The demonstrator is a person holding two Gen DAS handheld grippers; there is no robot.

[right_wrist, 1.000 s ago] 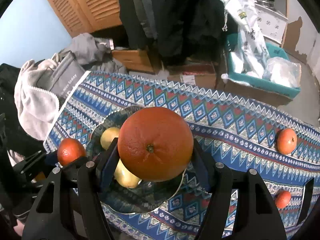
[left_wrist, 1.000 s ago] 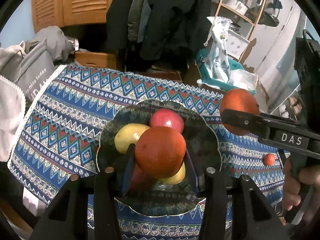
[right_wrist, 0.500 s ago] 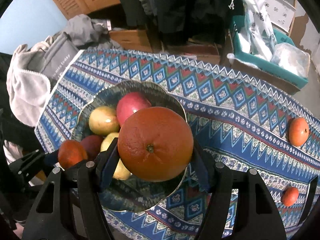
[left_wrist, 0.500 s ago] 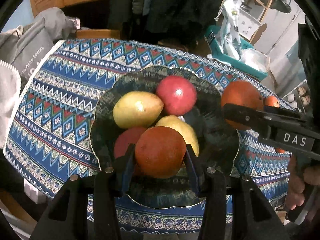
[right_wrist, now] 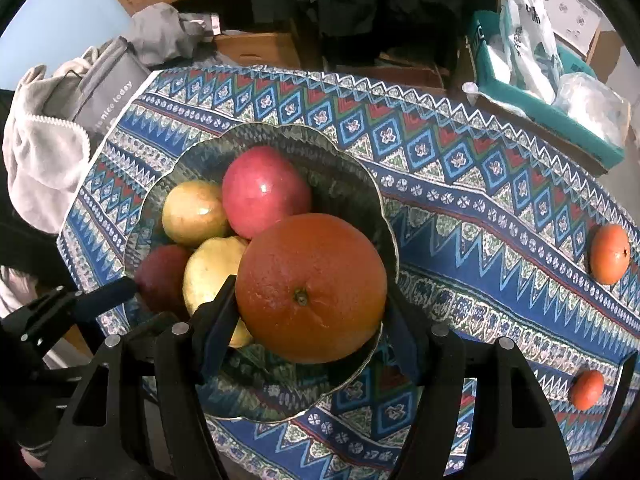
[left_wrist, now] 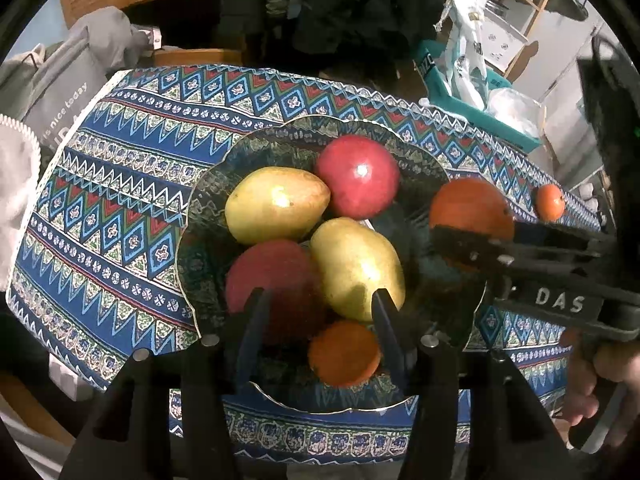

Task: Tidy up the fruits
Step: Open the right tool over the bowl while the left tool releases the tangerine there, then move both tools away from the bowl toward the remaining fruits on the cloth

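While the left tongs point down into the dark, wavy-edged glass bowl, their jaws are opening. A small round orange fruit sits low in the bowl between the two fingers. The fingers do not press on it; it lies in the bowl on its own, leaning toward the right finger.

The bowl stands on a table covered with a blue, red and white zigzag cloth. In the bowl there are four more fruits. A shiny red apple is at the far side. A yellow-green mango lies to its left. A second yellow mango is in the middle, and a dark red apple is beside it, partly behind the left finger.

The right tongs are closed on a big round orange. One finger touches each side of it. They hold it above the near right part of the bowl. A person's hand grips the handle of these tongs.

Two small orange tangerines are on the cloth, well away from the bowl at the right. One is farther back and one is closer.

A grey bag with white letters lies past the left edge of the table.
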